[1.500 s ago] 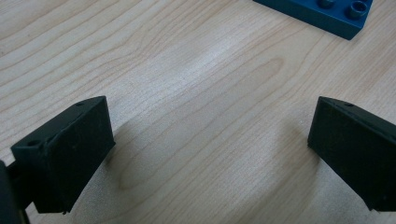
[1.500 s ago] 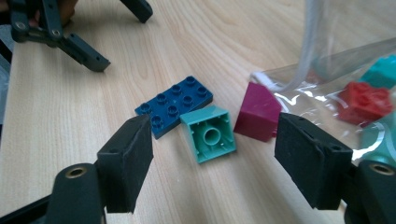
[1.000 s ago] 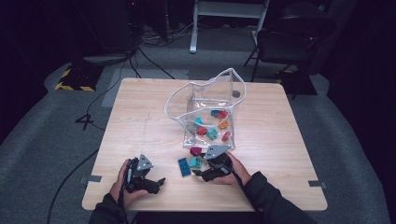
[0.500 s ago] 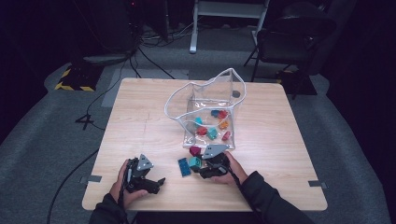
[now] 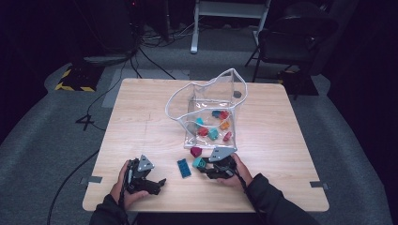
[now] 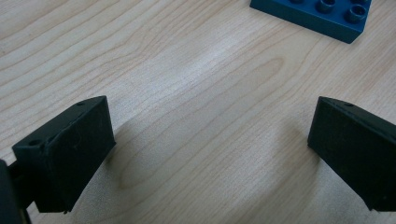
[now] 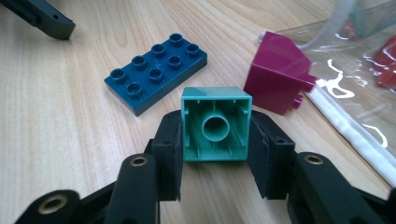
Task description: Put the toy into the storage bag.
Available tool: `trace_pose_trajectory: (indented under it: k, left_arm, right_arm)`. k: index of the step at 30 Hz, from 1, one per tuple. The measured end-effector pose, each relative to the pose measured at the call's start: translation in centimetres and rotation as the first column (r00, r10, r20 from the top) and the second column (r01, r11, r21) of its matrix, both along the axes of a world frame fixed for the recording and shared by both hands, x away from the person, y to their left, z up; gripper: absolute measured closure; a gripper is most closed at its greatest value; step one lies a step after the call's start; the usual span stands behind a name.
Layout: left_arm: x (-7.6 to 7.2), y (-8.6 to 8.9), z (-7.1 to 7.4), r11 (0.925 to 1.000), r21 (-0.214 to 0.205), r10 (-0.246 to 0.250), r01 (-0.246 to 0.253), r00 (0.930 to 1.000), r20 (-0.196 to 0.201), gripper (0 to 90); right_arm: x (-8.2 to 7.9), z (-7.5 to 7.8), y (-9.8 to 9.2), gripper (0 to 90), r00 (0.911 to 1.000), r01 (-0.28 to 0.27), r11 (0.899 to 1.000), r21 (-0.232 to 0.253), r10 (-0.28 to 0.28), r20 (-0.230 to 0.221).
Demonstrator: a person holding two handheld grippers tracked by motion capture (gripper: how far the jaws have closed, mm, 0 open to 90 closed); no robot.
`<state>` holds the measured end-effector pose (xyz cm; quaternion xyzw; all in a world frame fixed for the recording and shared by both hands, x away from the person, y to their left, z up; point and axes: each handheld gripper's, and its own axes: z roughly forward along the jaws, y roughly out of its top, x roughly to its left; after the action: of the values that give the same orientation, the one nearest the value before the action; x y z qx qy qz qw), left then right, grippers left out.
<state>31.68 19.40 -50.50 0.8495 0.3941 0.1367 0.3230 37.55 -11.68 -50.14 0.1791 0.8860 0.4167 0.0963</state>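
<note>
My right gripper [image 7: 215, 161] has just been closing and now pinches a teal block [image 7: 216, 124] by its sides, hollow underside facing me, ready to lift toward the clear bag [image 5: 206, 101]. My left gripper [image 6: 210, 154] rests spread over the bare wooden table [image 5: 141, 122]. The room around is dark.

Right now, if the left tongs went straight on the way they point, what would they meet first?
Probably the dark blue flat brick: it lies ahead of the open left tongs, slightly to one side, with bare table between. Depth is unclear.
</note>
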Motion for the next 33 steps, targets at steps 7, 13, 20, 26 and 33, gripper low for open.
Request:
trace_pose_trajectory:
  k: [7, 13, 20, 26, 33]
  left_arm:
    - [0.0, 0.0, 0.0, 1.0000, 0.000, 0.000, 0.000, 1.0000, 0.000, 0.5]
    - [0.0, 0.0, 0.0, 1.0000, 0.001, 0.000, 0.000, 1.0000, 0.001, 0.6]
    - [0.0, 0.0, 0.0, 1.0000, 0.004, -0.002, 0.002, 1.0000, 0.002, 0.5]
    - [0.0, 0.0, 0.0, 1.0000, 0.004, -0.003, 0.003, 1.0000, 0.001, 0.4]
    - [0.0, 0.0, 0.0, 1.0000, 0.003, -0.003, 0.003, 1.0000, 0.001, 0.4]
  right_arm:
    - [-0.4, 1.0, -2.8, 59.4, 0.9999, 0.009, 0.999, 0.042, -0.009, 0.010]
    - [-0.8, 2.5, -4.9, 59.3, 0.9980, 0.037, 0.997, 0.069, -0.041, 0.047]
    - [-1.0, 4.2, -6.9, 59.4, 0.9934, 0.080, 0.992, 0.096, -0.087, 0.074]
    - [-1.2, 5.9, -8.0, 59.4, 0.9896, 0.089, 0.986, 0.144, -0.104, 0.099]
    - [-1.3, 7.0, -7.9, 59.4, 0.9856, 0.095, 0.983, 0.154, -0.115, 0.124]
